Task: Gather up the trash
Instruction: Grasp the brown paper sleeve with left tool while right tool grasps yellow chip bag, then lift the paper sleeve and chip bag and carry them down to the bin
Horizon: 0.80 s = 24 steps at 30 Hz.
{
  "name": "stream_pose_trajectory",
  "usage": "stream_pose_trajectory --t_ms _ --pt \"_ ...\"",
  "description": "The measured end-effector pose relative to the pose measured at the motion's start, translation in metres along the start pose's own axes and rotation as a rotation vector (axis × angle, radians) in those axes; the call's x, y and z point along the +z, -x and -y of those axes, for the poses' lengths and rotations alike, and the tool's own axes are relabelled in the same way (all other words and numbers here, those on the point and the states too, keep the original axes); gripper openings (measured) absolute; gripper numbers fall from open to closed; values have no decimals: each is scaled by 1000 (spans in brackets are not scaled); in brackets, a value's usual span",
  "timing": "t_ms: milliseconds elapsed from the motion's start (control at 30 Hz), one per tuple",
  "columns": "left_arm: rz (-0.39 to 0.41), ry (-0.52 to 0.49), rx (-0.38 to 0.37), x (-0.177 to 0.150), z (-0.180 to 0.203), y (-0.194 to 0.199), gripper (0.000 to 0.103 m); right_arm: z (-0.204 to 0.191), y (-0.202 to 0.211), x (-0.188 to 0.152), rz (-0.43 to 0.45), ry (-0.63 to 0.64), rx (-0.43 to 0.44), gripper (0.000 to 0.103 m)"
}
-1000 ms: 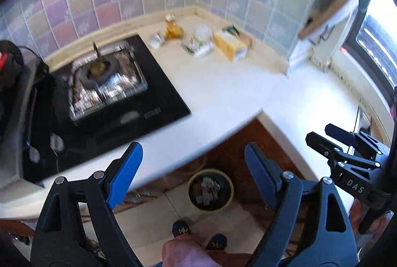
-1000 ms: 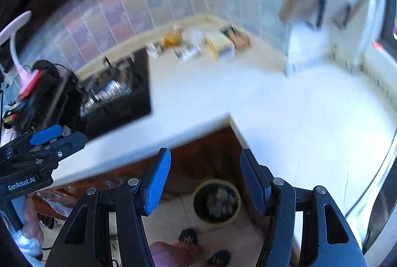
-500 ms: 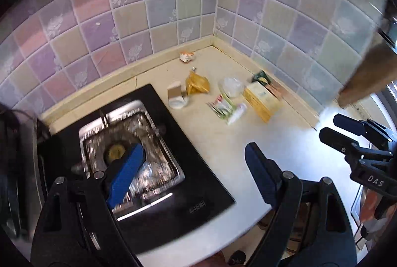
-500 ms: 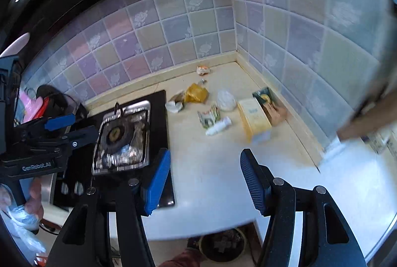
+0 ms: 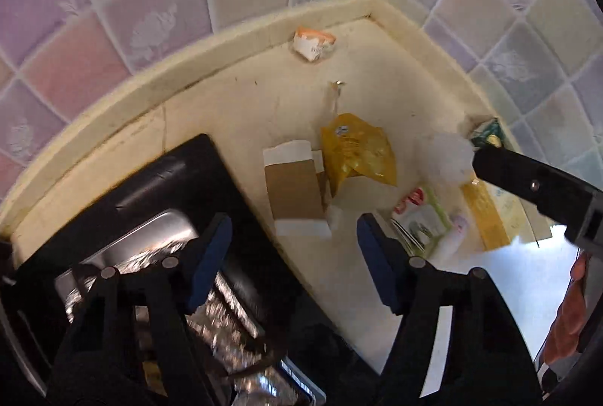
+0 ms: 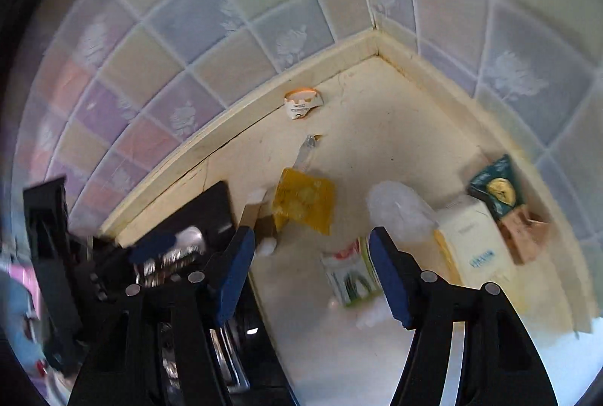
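Observation:
Trash lies in the corner of a cream counter. A flattened brown and white carton lies beside a yellow bag, with a torn orange and white cup by the wall. My left gripper hovers above the carton, its jaws closing with nothing pressed between them. My right gripper hangs above the yellow bag and a red and green packet; its jaws are opening and hold nothing. A clear plastic wad lies just right of it.
A black glass hob with a foil-lined burner tray borders the trash on the left. A cream box, a green packet and a brown packet lie along the right wall. Tiled walls close the corner.
Both grippers swept from the counter's front edge, over the floor bin, forward and down to the trash in the corner. The left jaws stand narrower than before.

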<state>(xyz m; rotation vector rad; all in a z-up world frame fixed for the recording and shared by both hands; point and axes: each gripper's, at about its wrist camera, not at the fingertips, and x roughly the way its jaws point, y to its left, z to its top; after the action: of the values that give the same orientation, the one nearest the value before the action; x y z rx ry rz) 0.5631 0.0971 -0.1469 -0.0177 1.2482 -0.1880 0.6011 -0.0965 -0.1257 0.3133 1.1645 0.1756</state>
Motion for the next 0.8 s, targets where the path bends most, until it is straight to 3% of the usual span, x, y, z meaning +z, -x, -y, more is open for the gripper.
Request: stream_pose_trajectory --t_ms 233,333,400,467,600,800 --pt "-96 39 -27 11 -14 -70 65 17 -93 34 -104 -113 54 64" --pt "-78 38 -27 13 -17 -78 63 12 -120 40 -139 -103 54 64" --pt "-75 32 -36 13 -17 -80 58 9 -131 39 -161 -95 55 65" --pt "-73 27 -35 14 -16 -81 43 6 -144 39 -183 -87 48 64" --pt "-66 58 -64 15 -15 -81 39 4 -161 35 -213 -90 46 64" --pt "-12 70 -49 13 -13 -68 38 -3 -162 22 -220 -42 31 44"
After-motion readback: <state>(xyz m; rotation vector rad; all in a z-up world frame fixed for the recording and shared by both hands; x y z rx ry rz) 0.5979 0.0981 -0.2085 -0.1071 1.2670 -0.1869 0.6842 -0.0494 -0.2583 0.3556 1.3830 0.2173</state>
